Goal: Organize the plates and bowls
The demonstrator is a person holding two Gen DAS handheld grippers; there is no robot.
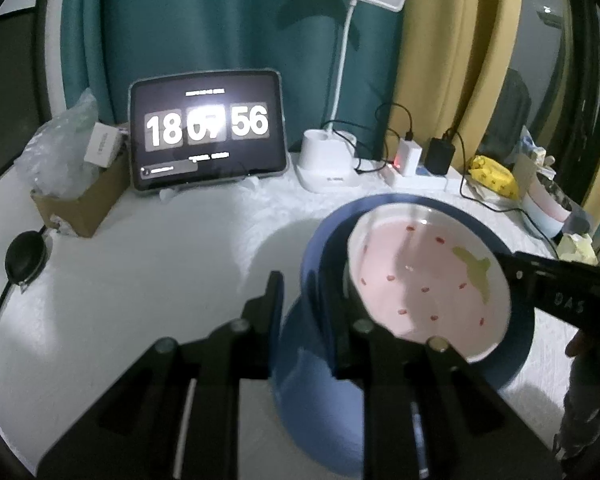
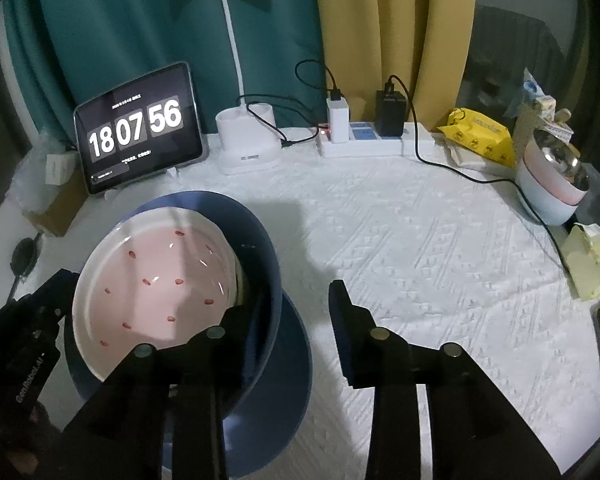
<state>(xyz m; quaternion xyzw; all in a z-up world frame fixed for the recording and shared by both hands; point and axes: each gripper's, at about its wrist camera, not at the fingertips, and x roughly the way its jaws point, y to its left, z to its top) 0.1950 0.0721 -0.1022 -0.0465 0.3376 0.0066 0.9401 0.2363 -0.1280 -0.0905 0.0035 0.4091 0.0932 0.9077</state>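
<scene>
**Blue bowl gripped at one side, released at the other**

The left gripper (image 1: 306,300) has its jaws closed on the near rim of the blue bowl (image 1: 320,248), one finger outside the wall and one inside. The right gripper (image 2: 296,308) has its jaws parted: one finger sits inside the bowl at its rim, the other stands apart over the white cloth. The pink bowl (image 2: 156,280), dotted with red marks, sits nested and tilted inside the blue bowl. The blue bowl rests on a blue plate (image 2: 292,380) on the white surface (image 2: 440,260). Behind stand a tablet (image 2: 138,128) showing a clock, a white lamp (image 2: 246,140) and a power strip (image 2: 376,142).
</scene>
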